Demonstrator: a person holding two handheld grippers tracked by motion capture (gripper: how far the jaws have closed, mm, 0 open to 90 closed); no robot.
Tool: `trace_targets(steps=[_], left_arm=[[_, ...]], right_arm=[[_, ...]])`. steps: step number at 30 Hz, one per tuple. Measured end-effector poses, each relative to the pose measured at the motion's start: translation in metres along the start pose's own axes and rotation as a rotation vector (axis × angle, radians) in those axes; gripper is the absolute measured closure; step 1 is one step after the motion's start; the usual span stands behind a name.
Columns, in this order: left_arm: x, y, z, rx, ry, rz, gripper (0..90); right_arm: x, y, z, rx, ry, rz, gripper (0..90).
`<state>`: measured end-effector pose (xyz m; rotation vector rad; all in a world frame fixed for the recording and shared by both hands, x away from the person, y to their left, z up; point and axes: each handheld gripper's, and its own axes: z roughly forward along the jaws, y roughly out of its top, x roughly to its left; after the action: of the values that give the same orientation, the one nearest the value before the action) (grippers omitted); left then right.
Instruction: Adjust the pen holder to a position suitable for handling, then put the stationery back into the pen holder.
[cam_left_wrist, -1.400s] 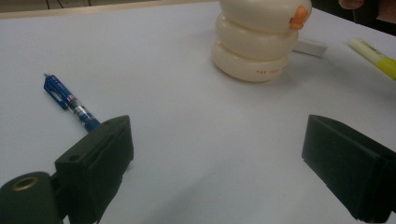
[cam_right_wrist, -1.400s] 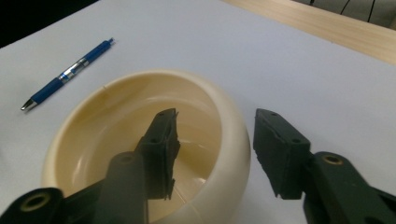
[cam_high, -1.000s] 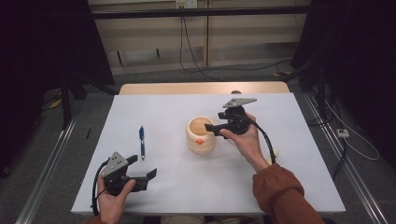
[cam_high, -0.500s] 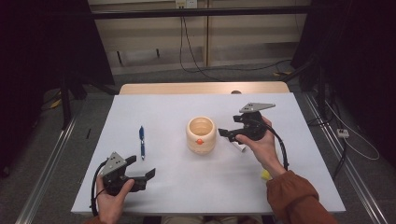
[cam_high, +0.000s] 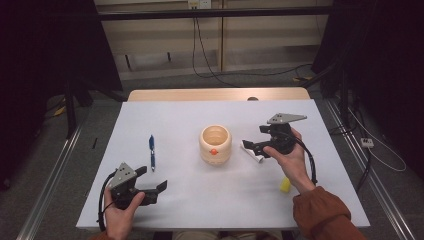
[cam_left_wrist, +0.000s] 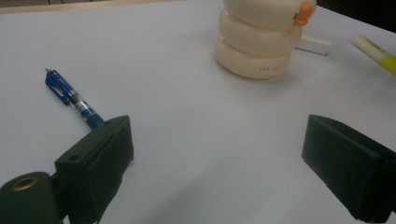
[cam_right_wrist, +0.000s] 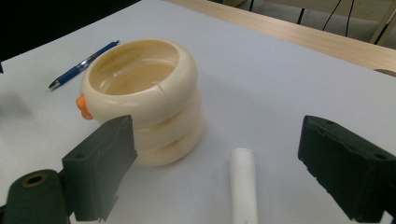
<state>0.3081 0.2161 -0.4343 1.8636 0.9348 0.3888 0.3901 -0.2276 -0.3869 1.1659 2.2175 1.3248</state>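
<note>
The right gripper (cam_right_wrist: 219, 172) has just been opening its jaws, and a white tube (cam_right_wrist: 243, 186) lies loose between them, beside the cream pot (cam_right_wrist: 144, 100). It isn't picked up yet. The left gripper (cam_left_wrist: 219, 154) is open, near the blue pen (cam_left_wrist: 74, 100).

white table (cam_high: 165, 115) with wooden far edge (cam_high: 215, 94), grey floor (cam_high: 75, 150), cables (cam_high: 210, 65), perhaps pale wall panels (cam_high: 160, 47) behind.

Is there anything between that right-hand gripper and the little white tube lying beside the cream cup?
Nothing visible. The right gripper has open jaws with the white tube lying on bare table between them; the cream cup stands off to one side.
</note>
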Motion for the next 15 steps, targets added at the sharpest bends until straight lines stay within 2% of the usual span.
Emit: trace_targets(steps=[10,15], left_arm=[[0.001,0.000,0.000,-0.004,0.006,-0.003,8.9],[0.005,-0.003,-0.001,0.001,0.003,-0.021,8.9]], right_arm=[[-0.002,-0.009,-0.016,0.007,-0.022,-0.003,10.2],[-0.003,-0.015,-0.025,-0.001,-0.037,0.005,10.2]])
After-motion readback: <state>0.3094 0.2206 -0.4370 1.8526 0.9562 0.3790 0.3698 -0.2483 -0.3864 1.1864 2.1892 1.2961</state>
